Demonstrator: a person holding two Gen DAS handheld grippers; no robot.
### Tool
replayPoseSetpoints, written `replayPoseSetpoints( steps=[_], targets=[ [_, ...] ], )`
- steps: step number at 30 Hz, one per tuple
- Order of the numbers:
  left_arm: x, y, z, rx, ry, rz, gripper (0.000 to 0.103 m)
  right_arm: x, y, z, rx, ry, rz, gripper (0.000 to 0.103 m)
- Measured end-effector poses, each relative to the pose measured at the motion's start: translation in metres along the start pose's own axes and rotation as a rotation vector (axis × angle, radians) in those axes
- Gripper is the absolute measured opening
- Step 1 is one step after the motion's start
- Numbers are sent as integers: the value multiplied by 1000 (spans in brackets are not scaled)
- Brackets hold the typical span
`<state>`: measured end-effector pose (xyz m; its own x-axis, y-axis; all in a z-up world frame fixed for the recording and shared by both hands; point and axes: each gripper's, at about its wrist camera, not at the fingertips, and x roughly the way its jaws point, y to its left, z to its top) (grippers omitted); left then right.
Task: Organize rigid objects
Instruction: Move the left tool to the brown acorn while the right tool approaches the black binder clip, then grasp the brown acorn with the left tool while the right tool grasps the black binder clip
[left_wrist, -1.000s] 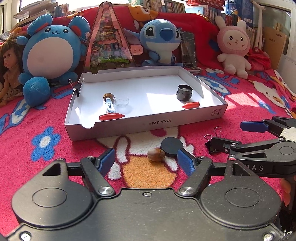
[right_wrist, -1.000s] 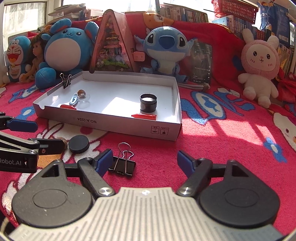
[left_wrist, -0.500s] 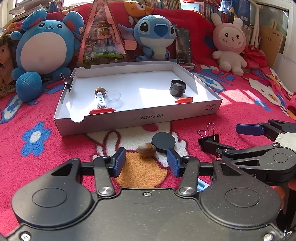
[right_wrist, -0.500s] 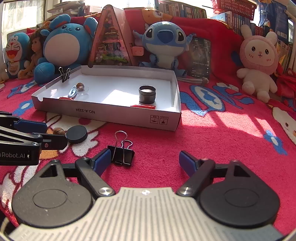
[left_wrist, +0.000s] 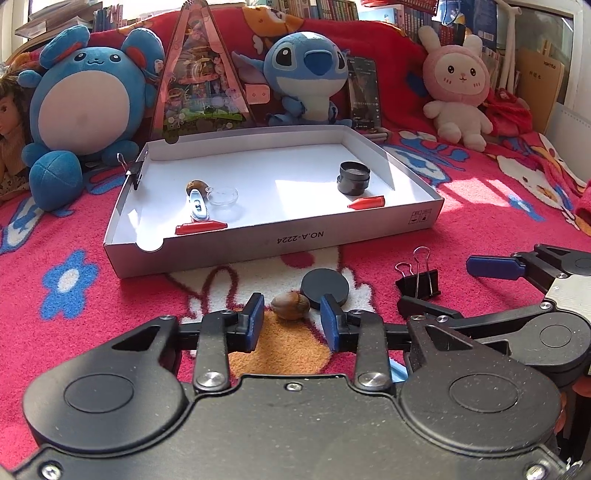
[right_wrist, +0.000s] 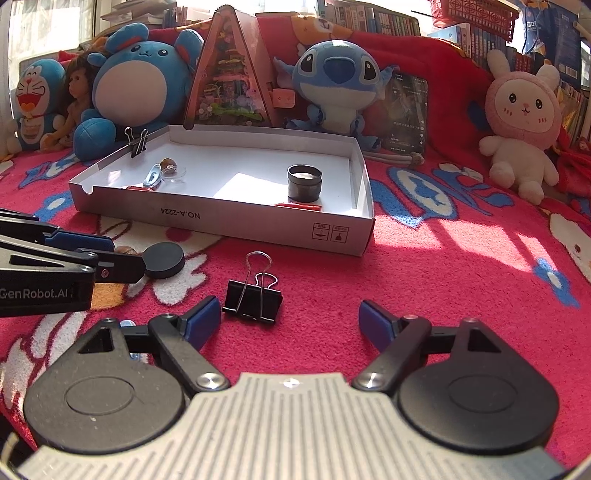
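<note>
- Closing on the brown nut (left_wrist: 290, 305), my left gripper (left_wrist: 291, 322) narrowed from wide; pads flanked it, not yet pressing.
- Nut lay just before the white box (left_wrist: 258, 242), beside black cap (left_wrist: 325, 289).
- Right gripper (right_wrist: 290, 320) stayed spread, empty, near binder clip (right_wrist: 252, 302).
- Judged: pickup imminent.

The left gripper (left_wrist: 291, 320) is narrower than a second ago — its jaws, wide apart then, now stand just either side of the nut (left_wrist: 290, 305) and are closing, pads not visibly touching it. In the right view the left gripper (right_wrist: 110, 254) now hides most of the nut — only a sliver shows.
</note>
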<state>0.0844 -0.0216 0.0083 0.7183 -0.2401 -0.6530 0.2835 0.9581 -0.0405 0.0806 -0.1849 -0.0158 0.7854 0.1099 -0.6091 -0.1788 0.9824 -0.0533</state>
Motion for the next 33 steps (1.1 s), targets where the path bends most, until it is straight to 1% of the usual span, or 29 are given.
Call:
replayPoseSetpoints(
  steps=[9, 19, 25, 27, 28, 30, 33],
  targets=[
    [1, -3, -1, 8, -5, 6, 25, 0, 2, -1, 0, -12, -1, 88],
    [1, -2, -1, 5, -4, 7, 23, -1, 5, -1, 10, -19, -1, 87],
    [1, -2, -1, 3, -4, 7, 23, -3, 9, 0, 11, -23, 14, 76],
    [1, -2, -1, 3, -3, 7, 23, -4, 11, 0, 5, -25, 17, 65],
    [1, -1, -1, 3, -3, 7, 23, -4, 12, 0, 2, -25, 19, 63],
    [1, -1, -1, 2, -4, 7, 23, -5, 14, 1, -5, -24, 25, 50],
    [1, -1, -1, 2, -4, 7, 23, -5, 18, 2, -18, -22, 32, 42]
  ],
)
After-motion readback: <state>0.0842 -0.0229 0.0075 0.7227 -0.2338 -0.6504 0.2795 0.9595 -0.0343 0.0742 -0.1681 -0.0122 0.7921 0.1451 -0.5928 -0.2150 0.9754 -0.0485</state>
